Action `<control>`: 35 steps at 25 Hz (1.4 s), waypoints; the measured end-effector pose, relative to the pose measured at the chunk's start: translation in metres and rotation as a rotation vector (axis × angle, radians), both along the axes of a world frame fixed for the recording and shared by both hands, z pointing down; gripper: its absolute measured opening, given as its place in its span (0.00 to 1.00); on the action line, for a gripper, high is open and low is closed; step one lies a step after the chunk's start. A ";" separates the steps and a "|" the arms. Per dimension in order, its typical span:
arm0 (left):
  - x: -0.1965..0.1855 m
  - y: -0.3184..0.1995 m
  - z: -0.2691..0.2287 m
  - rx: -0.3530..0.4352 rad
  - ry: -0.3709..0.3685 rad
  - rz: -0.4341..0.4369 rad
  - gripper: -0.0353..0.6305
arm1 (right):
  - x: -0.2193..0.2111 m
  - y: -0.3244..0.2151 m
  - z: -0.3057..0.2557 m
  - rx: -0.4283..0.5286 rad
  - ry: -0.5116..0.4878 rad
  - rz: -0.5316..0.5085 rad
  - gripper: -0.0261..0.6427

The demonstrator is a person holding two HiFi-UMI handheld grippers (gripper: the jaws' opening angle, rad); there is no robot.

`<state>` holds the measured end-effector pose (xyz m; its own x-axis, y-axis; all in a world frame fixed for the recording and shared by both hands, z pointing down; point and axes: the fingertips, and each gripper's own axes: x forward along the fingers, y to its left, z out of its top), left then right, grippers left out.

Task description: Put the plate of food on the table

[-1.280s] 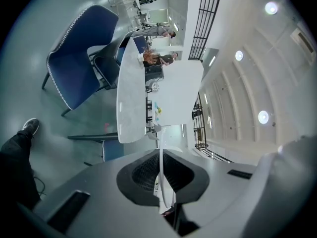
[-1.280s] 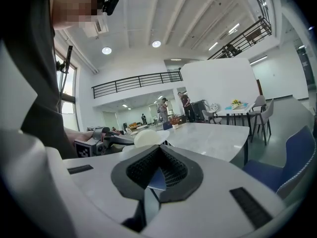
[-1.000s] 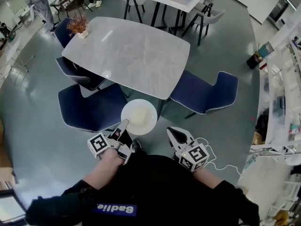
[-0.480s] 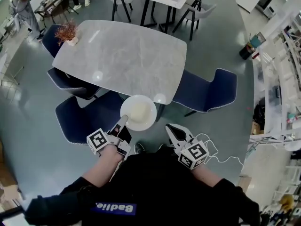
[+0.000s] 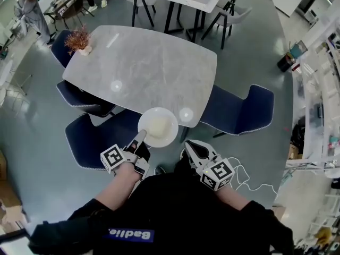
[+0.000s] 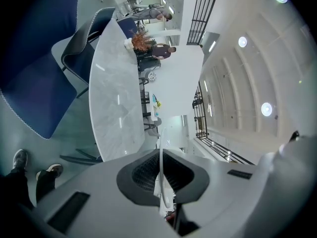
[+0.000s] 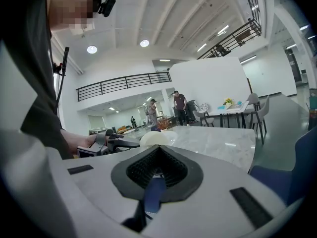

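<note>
- Grips the plate [image 5: 158,127] by its near rim with the left gripper [image 5: 139,140]; in the left gripper view, shows that rim edge-on, pinched between the two pads.
- Carries a pale heap of food [image 5: 159,124] on the plate, level and unspilled as far as can be seen.
- Keeps the right gripper [image 5: 192,151] low by the body, jaws together on nothing, well clear of the plate.
- Places the plate at the near edge of the table [image 5: 143,62], overlapping it in the head view, above the gap between two blue chairs [image 5: 101,134].
- Cannot tell whether the plate touches the tabletop; probably just short of resting.
- Judged mostly done: reached the table, plate in hand. Left to do: move it further onto the marble top, lower it, open the jaws, pull back.
- Writing: white letters on a blue strip [image 5: 130,234] across the black top, seen flipped and not safely readable.
- Otherwise only black-and-white square markers on each cube [image 5: 112,159]; no brand on plate or table.
</note>
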<state>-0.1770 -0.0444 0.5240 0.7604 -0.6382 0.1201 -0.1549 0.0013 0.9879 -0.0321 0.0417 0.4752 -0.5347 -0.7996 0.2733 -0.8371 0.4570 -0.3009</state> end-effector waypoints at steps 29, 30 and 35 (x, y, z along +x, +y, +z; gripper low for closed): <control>0.047 -0.160 0.040 -0.055 -0.016 -0.211 0.08 | 0.084 -0.140 0.010 -0.029 -0.013 -0.136 0.05; 0.045 -0.167 0.043 -0.057 -0.019 -0.204 0.08 | 0.082 -0.142 0.009 -0.031 -0.008 -0.124 0.05; 0.040 -0.201 0.064 -0.049 -0.049 -0.156 0.08 | 0.078 -0.147 0.010 -0.047 0.017 -0.070 0.05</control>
